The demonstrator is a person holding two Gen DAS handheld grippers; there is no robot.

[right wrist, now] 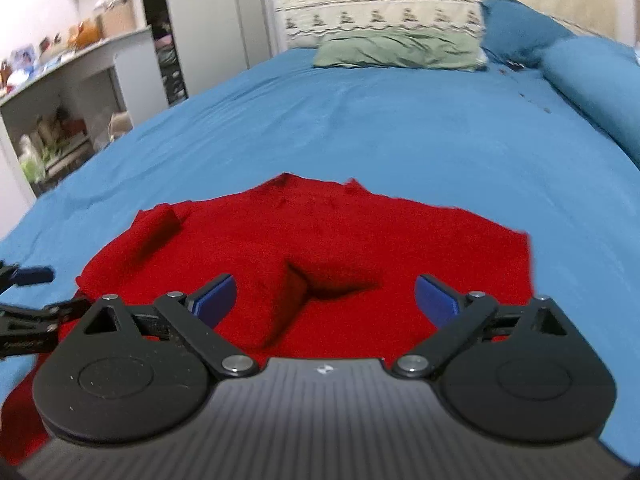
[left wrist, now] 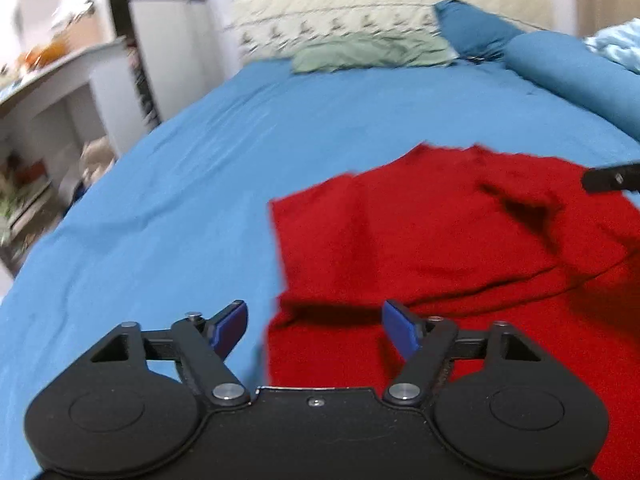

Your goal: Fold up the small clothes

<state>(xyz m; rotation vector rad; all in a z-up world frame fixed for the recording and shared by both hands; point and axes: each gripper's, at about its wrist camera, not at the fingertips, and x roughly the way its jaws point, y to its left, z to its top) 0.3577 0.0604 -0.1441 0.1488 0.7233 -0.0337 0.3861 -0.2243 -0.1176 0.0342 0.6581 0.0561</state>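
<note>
Spread gripper (right wrist: 324, 300) over crosswise red garment (right wrist: 320, 240)

From my left wrist camera, the left gripper (left wrist: 314, 330) has its jaws spread wide, nothing between them, over the near left edge of the red garment (left wrist: 460, 248). It lies rumpled on the blue bedsheet (left wrist: 180, 200). A green pillow (left wrist: 372, 54) sits far off by the headboard (left wrist: 340, 0)
</note>
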